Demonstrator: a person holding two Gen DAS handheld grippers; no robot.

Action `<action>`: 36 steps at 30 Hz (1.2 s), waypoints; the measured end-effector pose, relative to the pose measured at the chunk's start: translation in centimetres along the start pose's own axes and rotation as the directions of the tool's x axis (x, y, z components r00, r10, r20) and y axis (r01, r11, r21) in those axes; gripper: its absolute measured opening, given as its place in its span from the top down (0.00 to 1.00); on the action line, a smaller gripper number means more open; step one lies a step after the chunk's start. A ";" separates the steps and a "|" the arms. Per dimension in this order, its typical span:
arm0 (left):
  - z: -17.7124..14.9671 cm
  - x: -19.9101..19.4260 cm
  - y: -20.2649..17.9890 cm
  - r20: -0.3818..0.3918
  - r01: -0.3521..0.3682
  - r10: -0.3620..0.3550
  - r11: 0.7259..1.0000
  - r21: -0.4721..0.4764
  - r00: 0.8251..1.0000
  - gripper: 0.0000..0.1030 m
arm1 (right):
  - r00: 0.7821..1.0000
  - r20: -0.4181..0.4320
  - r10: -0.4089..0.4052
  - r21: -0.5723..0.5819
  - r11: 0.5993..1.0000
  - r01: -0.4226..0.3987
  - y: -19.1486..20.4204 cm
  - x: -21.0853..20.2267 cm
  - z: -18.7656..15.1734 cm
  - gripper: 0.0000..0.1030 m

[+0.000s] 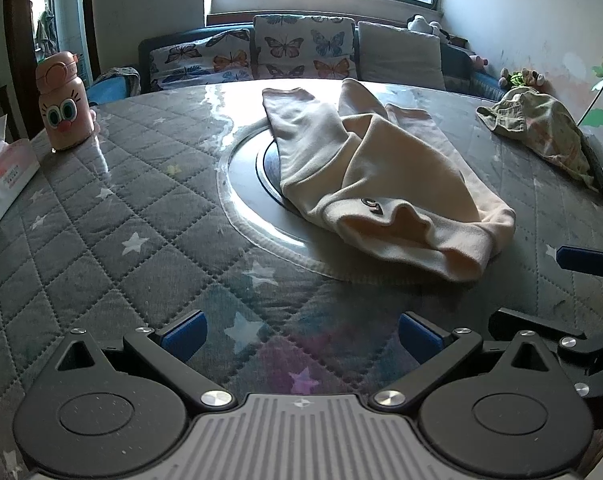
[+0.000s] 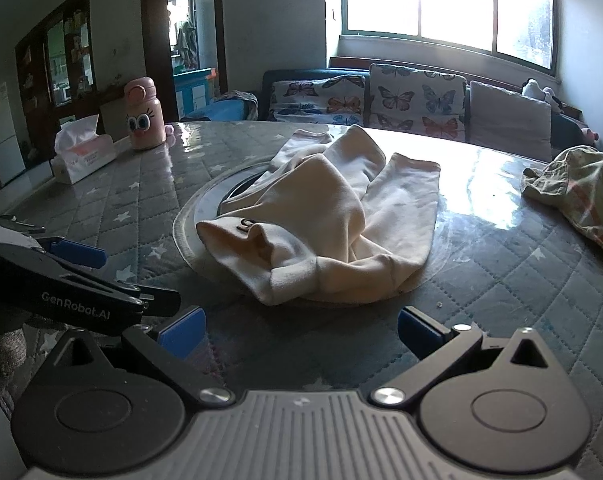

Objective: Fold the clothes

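A cream pair of trousers (image 1: pixel 385 184) lies crumpled on the round table, over the glass turntable (image 1: pixel 245 200); its waistband end with a small dark logo points toward me. It also shows in the right wrist view (image 2: pixel 325 224). My left gripper (image 1: pixel 301 336) is open and empty, low over the quilted cover, short of the trousers. My right gripper (image 2: pixel 301 332) is open and empty just in front of the waistband. The left gripper shows at the left of the right wrist view (image 2: pixel 77 280), and a blue pad of the right gripper (image 1: pixel 585 260) shows at the right edge of the left wrist view.
A second patterned green garment (image 1: pixel 541 128) lies at the table's far right, also in the right wrist view (image 2: pixel 581 192). A pink cartoon bottle (image 1: pixel 63 100) and a tissue box (image 1: pixel 3 176) stand at the left. A sofa with butterfly cushions (image 1: pixel 285 52) is behind the table.
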State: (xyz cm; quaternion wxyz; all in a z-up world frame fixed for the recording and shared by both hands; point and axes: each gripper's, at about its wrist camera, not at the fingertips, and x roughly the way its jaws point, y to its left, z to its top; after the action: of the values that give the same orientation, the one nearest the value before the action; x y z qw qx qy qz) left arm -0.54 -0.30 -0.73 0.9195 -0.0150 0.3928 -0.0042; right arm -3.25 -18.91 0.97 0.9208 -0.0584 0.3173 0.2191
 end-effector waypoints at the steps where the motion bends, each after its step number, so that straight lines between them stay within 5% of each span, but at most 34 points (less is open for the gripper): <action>1: 0.0 0.0 0.0 -0.001 -0.001 0.001 1.000 0.000 1.000 0.00 | 1.000 -0.001 0.001 0.001 1.000 -0.001 0.0 0.0 0.0 0.00; 23: 0.5 0.7 0.1 -0.015 -0.003 0.003 1.000 0.008 1.000 0.00 | 0.999 -0.024 0.026 0.010 1.000 -0.026 -0.1 0.6 0.2 0.00; 36: 3.8 1.1 1.3 0.039 -0.029 0.028 1.000 0.010 0.999 0.00 | 0.998 -0.026 0.055 0.009 0.998 -0.055 -1.1 1.4 1.9 0.00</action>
State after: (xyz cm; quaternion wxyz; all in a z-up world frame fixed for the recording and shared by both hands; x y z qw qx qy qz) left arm 2.95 1.09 1.07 0.9271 -0.0046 0.3748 0.0072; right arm -0.74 -18.92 1.54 0.9105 -0.0488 0.3315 0.2424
